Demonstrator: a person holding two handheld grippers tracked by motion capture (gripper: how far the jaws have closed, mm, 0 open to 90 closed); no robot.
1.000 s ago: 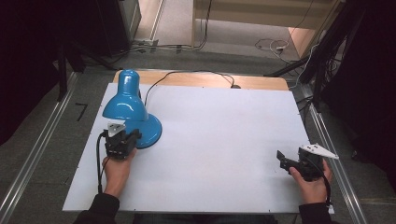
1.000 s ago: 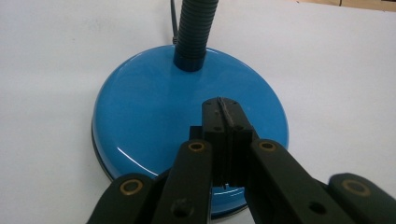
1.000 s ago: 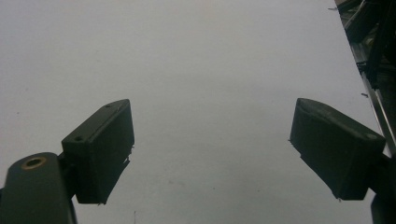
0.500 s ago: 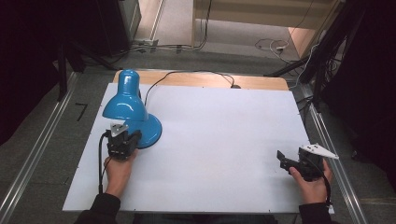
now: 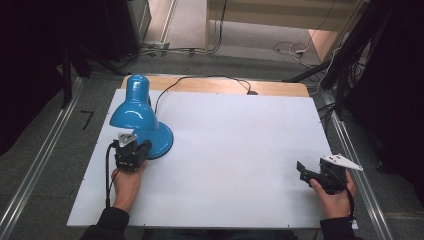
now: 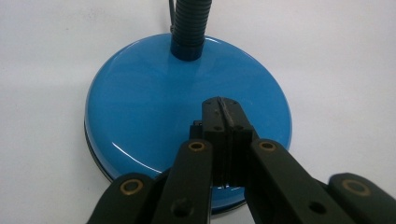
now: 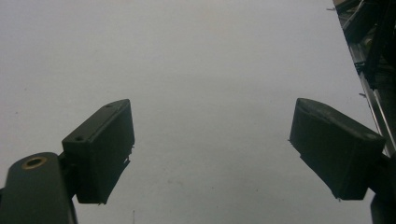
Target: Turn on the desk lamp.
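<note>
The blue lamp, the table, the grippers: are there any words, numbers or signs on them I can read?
None: no words, numbers or signs can be read.
Blue desk lamp: plain glossy base, no label showing.
White table top: blank.
Left gripper, shut over the base: plain black, with brass rivets.
Right gripper, open: black jaws, no markings.
Black mark on the floor: looks like tape, not a letter.

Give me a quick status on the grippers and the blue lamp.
Left gripper shut, tips over the lamp base. Right gripper open, empty, above bare table. Blue lamp upright, cord trailing back. Nothing in the way.
</note>
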